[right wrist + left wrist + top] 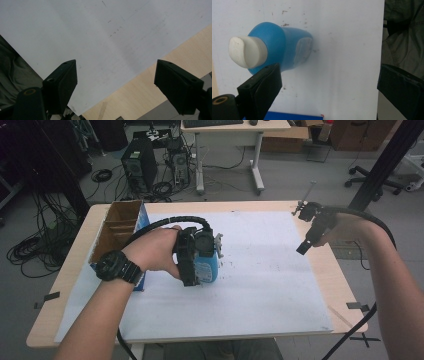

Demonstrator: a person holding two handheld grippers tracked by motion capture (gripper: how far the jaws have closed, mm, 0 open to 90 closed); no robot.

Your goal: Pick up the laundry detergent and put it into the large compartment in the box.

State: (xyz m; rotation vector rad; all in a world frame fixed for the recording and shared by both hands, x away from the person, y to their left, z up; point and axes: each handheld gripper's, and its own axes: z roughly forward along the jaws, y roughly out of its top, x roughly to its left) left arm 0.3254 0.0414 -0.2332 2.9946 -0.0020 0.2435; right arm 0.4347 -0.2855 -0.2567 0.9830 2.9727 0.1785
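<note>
The blue bottle (207,265) with a white cap (247,51) stands upright on the white sheet (270,285), left of the bench's (65,285) centre. The left claw (192,257) hovers directly above it, released, jaws spread wide; the bottle sits beside one jaw, off-centre in the gap. The right claw (305,247), also released and empty, hangs well apart near the bench's right edge. A cardboard box (117,227) stands at the left edge.

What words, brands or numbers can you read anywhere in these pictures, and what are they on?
None can be read.
Blue bottle: its pale label has print too blurred to read.
Wristwatch: face too small and dark to read.
Cardboard box: no readable print on it.
</note>
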